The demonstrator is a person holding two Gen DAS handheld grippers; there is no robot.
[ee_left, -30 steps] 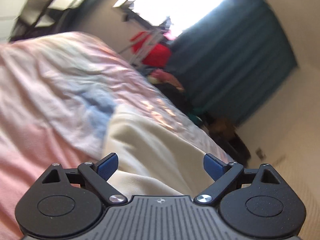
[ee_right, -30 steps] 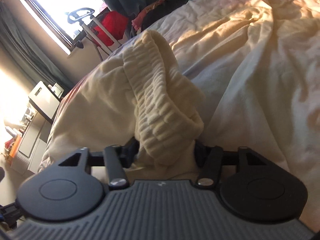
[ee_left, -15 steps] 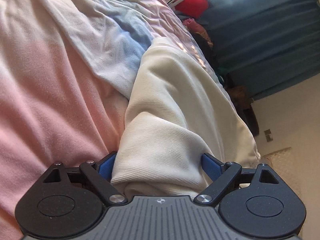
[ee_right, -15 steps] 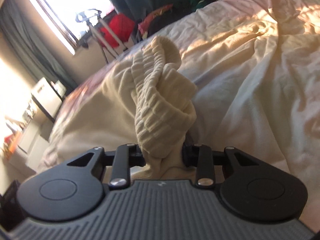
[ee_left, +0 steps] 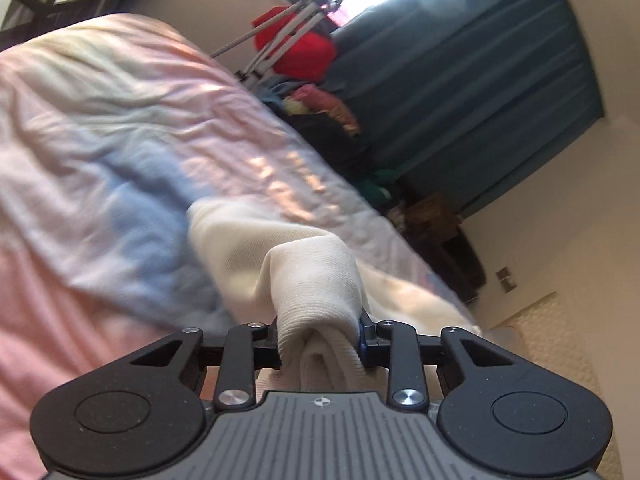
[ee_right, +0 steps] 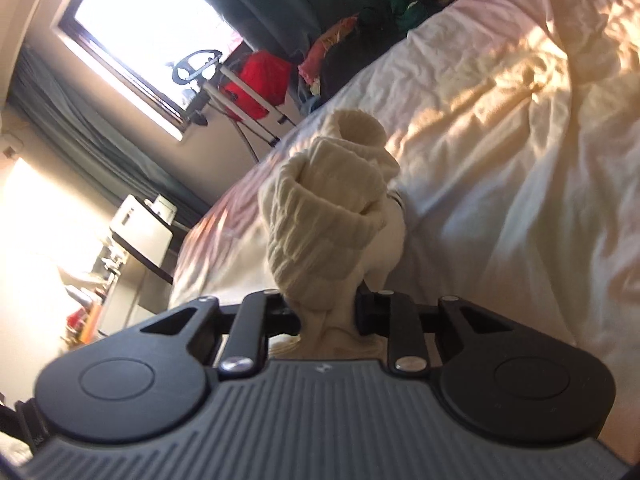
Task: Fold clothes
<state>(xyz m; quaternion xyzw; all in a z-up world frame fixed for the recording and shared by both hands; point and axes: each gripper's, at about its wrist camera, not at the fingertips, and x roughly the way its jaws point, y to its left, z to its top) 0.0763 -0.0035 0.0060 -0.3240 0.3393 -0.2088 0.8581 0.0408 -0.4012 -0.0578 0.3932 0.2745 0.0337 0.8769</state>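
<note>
Over the bed's edge, we now have our left gripper [ee_left: 320, 338] clamped on a plain fold of the cream knit garment [ee_left: 308, 276]; a second ago its jaws stood wide. Our right gripper [ee_right: 328, 312] keeps pinching the ribbed hem [ee_right: 324, 216]. With both ends held above the quilt [ee_left: 100, 152], we judge a fold can be carried over.

a garment [ee_left: 316, 276] lies on the bed [ee_left: 120, 152], with a drying rack [ee_left: 280, 40] beyond the bed.
</note>
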